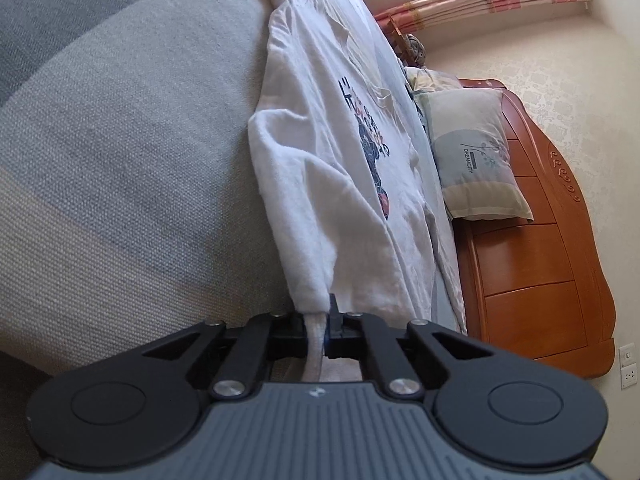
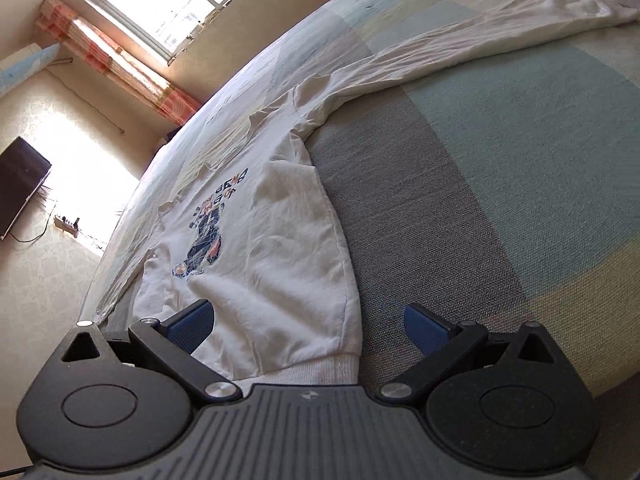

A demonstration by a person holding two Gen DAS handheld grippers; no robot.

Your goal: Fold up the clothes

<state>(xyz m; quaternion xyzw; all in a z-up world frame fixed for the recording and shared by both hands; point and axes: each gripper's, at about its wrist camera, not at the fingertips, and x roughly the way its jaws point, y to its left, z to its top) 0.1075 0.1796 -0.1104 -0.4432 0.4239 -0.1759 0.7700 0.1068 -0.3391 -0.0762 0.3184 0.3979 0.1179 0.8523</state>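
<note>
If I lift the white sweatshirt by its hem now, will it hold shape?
Probably not. The white sweatshirt lies wrinkled and limp, so it should sag. The left gripper pinches only its hem, and the long sleeve would likely trail.

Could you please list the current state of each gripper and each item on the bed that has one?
Left gripper: shut on the sweatshirt's ribbed hem.
Right gripper: open, jaws astride the hem corner, not pinching.
White sweatshirt: lying print-up on the bed, one sleeve stretched out, unfolded.
Pillow: propped by the wooden headboard.
</note>
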